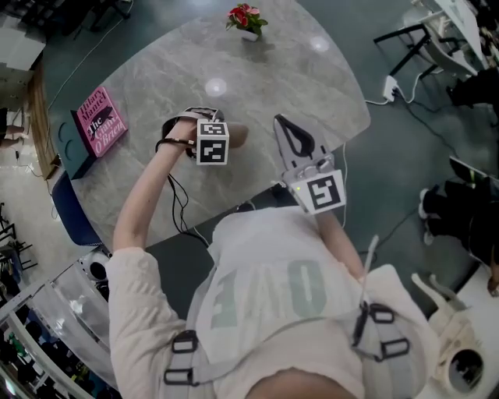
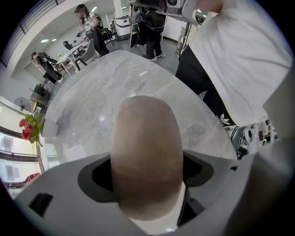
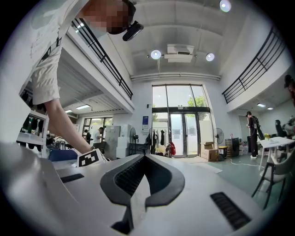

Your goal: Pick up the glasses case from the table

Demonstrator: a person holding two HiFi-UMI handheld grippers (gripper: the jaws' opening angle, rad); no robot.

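The glasses case [image 2: 145, 152] is a smooth tan oval. It fills the middle of the left gripper view, clamped between the grey jaws and lifted off the marble table [image 2: 115, 87]. From the head view its tip [image 1: 240, 136] sticks out to the right of my left gripper [image 1: 224, 142], which is shut on it over the table's near part. My right gripper [image 1: 281, 122] hangs just right of the case, apart from it, with its jaws shut and nothing between them. In the right gripper view its fingertips [image 3: 145, 156] point out into the room.
A pink book [image 1: 101, 121] lies on a dark blue seat at the table's left edge. A small pot of red flowers [image 1: 247, 19] stands at the far edge. Cables and a power strip [image 1: 388, 90] lie on the floor to the right.
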